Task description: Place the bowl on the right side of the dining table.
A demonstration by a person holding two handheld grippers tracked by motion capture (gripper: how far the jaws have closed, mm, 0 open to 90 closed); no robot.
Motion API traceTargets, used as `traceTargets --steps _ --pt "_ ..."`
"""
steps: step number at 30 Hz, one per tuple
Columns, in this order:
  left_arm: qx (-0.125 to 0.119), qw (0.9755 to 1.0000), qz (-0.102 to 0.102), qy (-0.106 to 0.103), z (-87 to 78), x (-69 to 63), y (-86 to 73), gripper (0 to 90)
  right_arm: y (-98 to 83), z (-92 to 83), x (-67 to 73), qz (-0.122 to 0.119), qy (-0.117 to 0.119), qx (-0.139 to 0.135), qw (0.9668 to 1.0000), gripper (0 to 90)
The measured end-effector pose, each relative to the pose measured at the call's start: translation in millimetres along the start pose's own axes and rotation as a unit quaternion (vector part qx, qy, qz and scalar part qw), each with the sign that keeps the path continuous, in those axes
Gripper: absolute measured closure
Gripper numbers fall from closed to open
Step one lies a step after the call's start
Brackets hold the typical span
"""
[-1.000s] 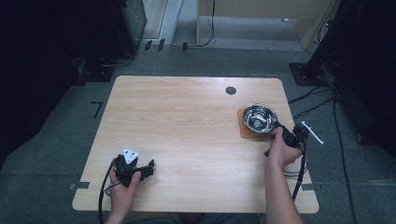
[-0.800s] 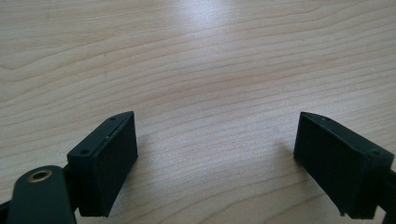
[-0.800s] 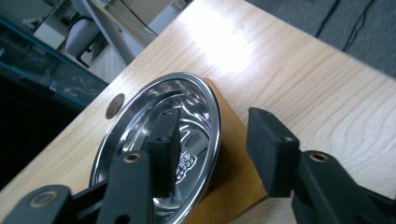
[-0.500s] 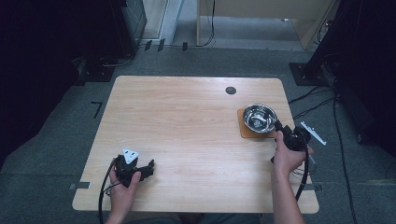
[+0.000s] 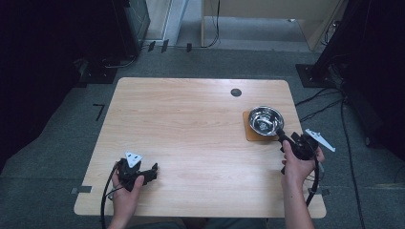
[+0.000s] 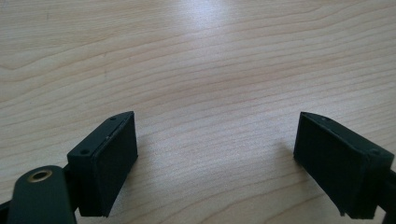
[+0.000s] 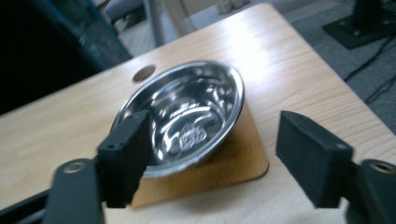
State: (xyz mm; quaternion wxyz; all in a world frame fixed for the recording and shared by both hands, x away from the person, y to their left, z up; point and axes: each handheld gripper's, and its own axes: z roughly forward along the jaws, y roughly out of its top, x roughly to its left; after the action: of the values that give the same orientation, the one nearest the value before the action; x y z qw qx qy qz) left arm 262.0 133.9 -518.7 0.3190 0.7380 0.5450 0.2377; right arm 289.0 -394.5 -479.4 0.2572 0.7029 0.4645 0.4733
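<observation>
Presumably we grasp the steel bowl (image 7: 187, 119) just ahead of the spread right gripper (image 7: 212, 161); straddle its near rim squarely, sparing the mat (image 7: 233, 163); left gripper (image 6: 217, 163) spread, over bare table (image 6: 196, 56).

So the count: one steel bowl (image 5: 266, 119), one wooden mat (image 5: 252, 133) under it, two grippers, left (image 5: 152, 172) and right (image 5: 282, 135), one table (image 5: 191, 124).

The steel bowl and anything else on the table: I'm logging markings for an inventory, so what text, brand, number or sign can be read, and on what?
None can be read.
Steel bowl: a stamped mark shows on its inner base, too blurred to read.
Wooden mat under it: no text.
Table: plain wood grain, no label.
</observation>
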Motion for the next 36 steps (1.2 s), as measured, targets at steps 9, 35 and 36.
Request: traceTargets --steps 9,35,36 --pt "0.0 1.0 0.0 0.0 0.0 0.0 0.0 13.1 -11.1 -15.7 -2.6 -0.062 0.009 0.005 0.998 18.6" --pt "0.0 1.0 0.0 0.0 0.0 0.1 0.0 13.1 -40.6 -40.1 -23.2 -0.116 0.002 0.033 0.9926 16.5" --pt "0.0 1.0 0.0 0.0 0.0 0.1 0.0 13.1 -40.8 -40.9 -24.0 -0.118 0.001 0.034 0.9924 16.5"
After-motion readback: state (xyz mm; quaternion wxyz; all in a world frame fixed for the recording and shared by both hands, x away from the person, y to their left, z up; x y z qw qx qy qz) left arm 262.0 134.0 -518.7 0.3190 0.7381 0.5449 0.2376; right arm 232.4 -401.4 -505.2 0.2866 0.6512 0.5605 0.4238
